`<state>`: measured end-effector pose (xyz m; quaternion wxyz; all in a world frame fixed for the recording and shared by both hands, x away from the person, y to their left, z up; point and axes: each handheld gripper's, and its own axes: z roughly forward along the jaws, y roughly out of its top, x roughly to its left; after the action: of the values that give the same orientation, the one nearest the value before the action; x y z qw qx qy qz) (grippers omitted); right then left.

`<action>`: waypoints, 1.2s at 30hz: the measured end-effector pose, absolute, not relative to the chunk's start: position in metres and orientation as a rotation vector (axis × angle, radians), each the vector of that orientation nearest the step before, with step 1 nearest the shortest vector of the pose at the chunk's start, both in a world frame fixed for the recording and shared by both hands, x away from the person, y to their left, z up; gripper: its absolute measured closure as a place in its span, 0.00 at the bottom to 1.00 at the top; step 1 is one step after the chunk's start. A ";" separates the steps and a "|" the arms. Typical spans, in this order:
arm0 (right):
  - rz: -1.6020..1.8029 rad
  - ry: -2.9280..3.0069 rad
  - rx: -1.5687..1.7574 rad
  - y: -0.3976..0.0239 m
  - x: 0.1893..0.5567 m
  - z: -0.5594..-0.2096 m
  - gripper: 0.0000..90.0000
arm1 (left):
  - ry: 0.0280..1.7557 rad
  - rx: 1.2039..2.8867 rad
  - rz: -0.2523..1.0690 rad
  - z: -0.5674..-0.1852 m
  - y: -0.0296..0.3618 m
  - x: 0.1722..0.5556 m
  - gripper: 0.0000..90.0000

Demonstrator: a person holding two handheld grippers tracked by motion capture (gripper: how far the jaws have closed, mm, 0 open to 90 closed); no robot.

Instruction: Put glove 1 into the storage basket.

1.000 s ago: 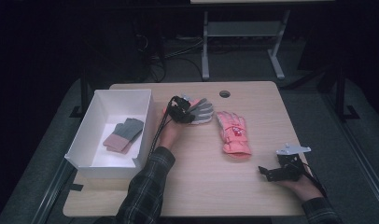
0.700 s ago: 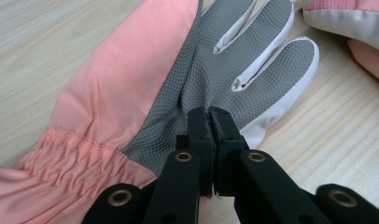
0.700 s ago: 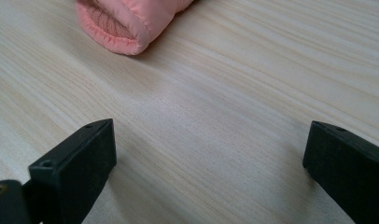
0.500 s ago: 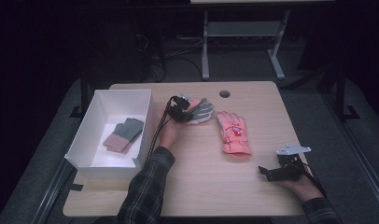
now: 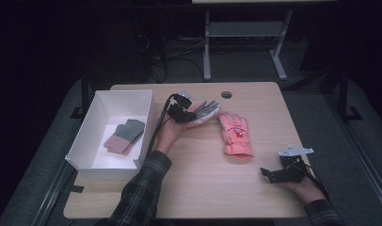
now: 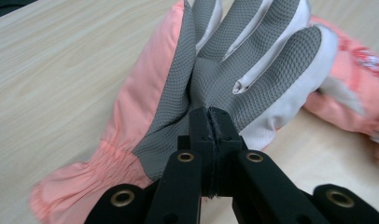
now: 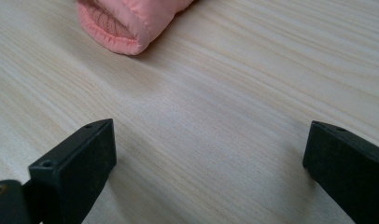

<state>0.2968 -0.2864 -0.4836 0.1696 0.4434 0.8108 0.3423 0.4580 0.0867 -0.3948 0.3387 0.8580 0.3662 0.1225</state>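
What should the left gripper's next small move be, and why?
Probably carry the glove left to the white box. The left gripper has its fingers pinched shut on the glove's grey palm, and a grey pair of gloves already lies in the box. The right gripper rests open on the table.

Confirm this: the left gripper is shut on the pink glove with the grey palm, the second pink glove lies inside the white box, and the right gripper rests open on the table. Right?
One detail is wrong. The second pink glove lies on the table, not in the white box; the high view shows it. The box holds a grey knit glove. The left gripper is shut on the pink glove with the grey palm, and the right gripper rests open.
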 end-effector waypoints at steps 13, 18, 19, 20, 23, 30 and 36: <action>0.972 2.306 1.256 -0.287 0.297 -0.484 0.02 | 0.777 2.301 0.227 -0.380 0.082 0.389 0.99; 0.973 2.304 1.260 -0.286 0.297 -0.484 0.02 | 0.713 2.325 0.183 -0.384 0.084 0.358 0.99; 0.973 2.304 1.260 -0.286 0.297 -0.484 0.02 | 0.713 2.325 0.183 -0.384 0.084 0.358 0.99; 0.973 2.303 1.261 -0.286 0.297 -0.484 0.02 | 0.689 2.333 0.163 -0.387 0.083 0.348 0.99; 0.973 2.303 1.263 -0.286 0.297 -0.484 0.02 | 0.663 2.348 0.144 -0.392 0.082 0.340 0.99; 0.972 2.304 1.261 -0.286 0.297 -0.484 0.02 | 0.619 2.362 0.024 -0.411 0.074 0.323 0.98; 0.972 2.304 1.263 -0.286 0.297 -0.484 0.02 | 0.612 2.286 0.033 -0.400 0.080 0.325 0.89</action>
<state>0.2966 -0.2863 -0.4835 0.1694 0.4444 0.8105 0.3420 0.3250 0.0798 -0.3998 0.3777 0.8943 0.2396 0.0130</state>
